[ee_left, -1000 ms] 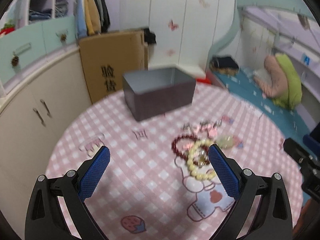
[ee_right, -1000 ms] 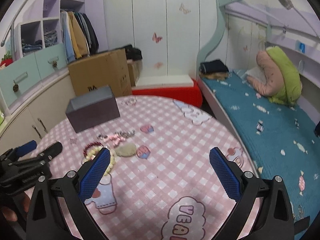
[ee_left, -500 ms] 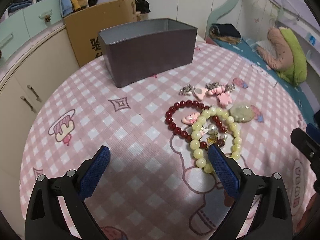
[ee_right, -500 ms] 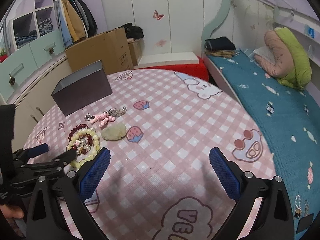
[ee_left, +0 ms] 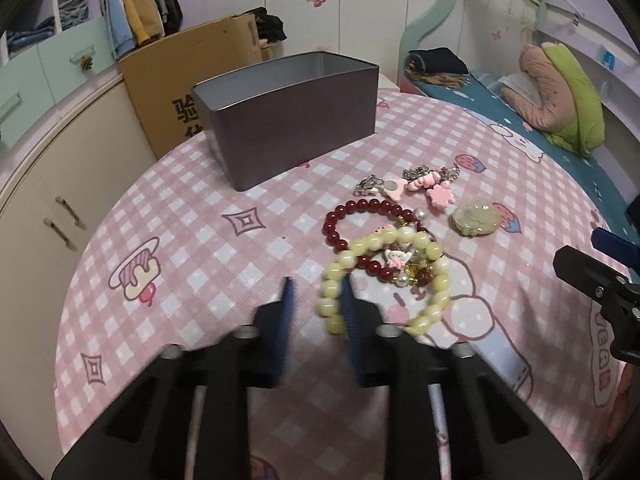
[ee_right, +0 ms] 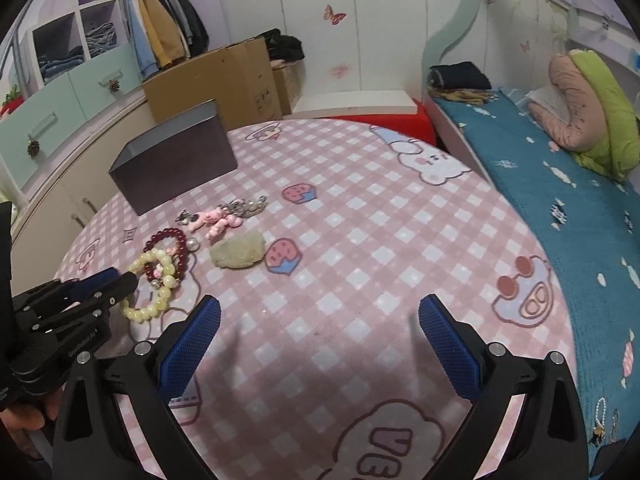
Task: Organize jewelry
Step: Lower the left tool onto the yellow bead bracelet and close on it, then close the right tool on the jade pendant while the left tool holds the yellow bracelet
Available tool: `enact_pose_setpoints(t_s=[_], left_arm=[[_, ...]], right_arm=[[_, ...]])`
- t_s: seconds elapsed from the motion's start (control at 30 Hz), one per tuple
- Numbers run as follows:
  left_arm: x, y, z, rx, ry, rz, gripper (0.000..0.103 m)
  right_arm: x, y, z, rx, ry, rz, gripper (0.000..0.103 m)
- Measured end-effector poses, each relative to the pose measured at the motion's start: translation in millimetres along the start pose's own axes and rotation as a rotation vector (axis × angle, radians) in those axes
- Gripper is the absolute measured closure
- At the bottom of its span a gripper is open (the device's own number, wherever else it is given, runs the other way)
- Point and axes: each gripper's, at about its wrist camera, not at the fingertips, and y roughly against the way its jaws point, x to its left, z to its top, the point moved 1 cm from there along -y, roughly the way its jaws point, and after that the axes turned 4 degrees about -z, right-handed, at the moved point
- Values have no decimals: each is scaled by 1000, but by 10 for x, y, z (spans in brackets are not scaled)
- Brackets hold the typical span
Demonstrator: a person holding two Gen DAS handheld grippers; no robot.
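Note:
A cream-yellow bead bracelet [ee_left: 434, 250] overlaps a dark red bead bracelet [ee_left: 360, 204] on the pink checked tablecloth [ee_left: 180, 220]. My left gripper [ee_left: 317, 292] hangs low over the near left side of the yellow bracelet. Its jaws are closing and blurred, with a few yellow beads in the narrow gap; the left pad stands clear of them. Behind lie pink charms [ee_left: 436, 192], a pale green pendant [ee_left: 476, 218] and an open grey tin box [ee_left: 292, 132]. My right gripper [ee_right: 320, 320] is wide open over bare cloth, with nothing between its fingers, right of the jewelry [ee_right: 160, 264].
A cardboard box [ee_left: 192, 76] and cream cabinets [ee_left: 60, 208] stand behind the round table's far left edge. A bed with a blue cover [ee_right: 560, 184] runs along the right. A hand [ee_right: 24, 416] holds the left gripper [ee_right: 120, 280] at the table's near left.
Both grippers have come down closer to the table. The left one's jaws went from wide open to a narrow gap around the yellow bracelet's near beads. The right one stayed open.

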Motion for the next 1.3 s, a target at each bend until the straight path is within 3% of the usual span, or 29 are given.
enact_pose_setpoints(t_s=[0.13,0.4,0.57,0.63,0.7,0.87,1.0,1.03,1.07,1.1,1.17,1.3], left_arm=[[151,47,-22,-3,42,-55,92],[357,299,-11,-63,80,-62,92],[436,366,28,-69,100,-104,92],[468,387,34,-76,98,-105,92],[471,393,31,-74,83,-102,92],[509,272,-33,-22,121,-162,90],[522,215,-53,-2,122,-138,88],[529,209,-57,2,123,-137,78],[532,219,-62,-7,127,-133,49],[542,233,-65,-20,131,-124,34],[532,285,-74,-59,127,-111,29],[509,186,-77,-24,113,-102,30]], right_arm=[[91,-85,14,29,40,22,6],[321,-328,139,67,141,-1,8],[435,-470,243,86,164,42,9],[482,-503,266,88,179,33,13],[546,-524,290,81,210,16,24],[628,-542,309,81,240,4,29],[660,-523,292,71,254,21,40],[670,-524,292,68,257,25,43],[676,-517,291,65,261,31,50],[684,-507,285,63,266,36,54],[690,-482,271,60,269,44,61],[676,-465,259,59,264,52,61]])
